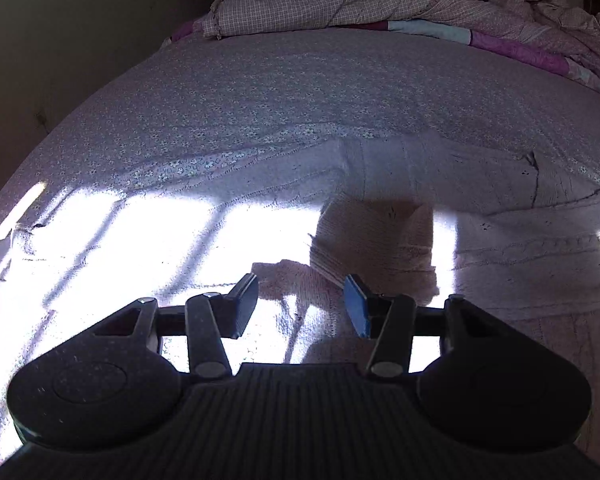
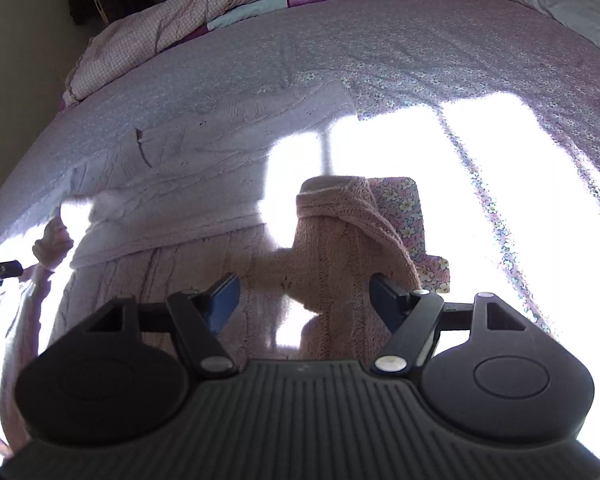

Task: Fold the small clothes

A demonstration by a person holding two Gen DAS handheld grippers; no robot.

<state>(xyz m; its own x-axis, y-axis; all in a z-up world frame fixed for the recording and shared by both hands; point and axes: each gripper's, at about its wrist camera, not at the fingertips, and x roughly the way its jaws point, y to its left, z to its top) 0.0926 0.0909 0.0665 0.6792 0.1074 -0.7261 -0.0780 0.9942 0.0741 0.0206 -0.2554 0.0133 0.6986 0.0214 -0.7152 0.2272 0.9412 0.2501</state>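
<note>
A bed with a floral sheet (image 1: pixel 260 92) is crossed by bright sunlight; a checked quilt (image 1: pixel 320 4) is heaped along its far edge. A pink knitted sweater (image 2: pixel 332 256) is spread near. The left gripper (image 1: pixel 302 306) and right gripper (image 2: pixel 302 300) are held open above it, nothing gripped.

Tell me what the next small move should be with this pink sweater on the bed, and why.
Probably close the right gripper on the pink knit sleeve bunched between its open jaws, then lay it flat across the sweater. The left gripper is open too, holding nothing.
</note>
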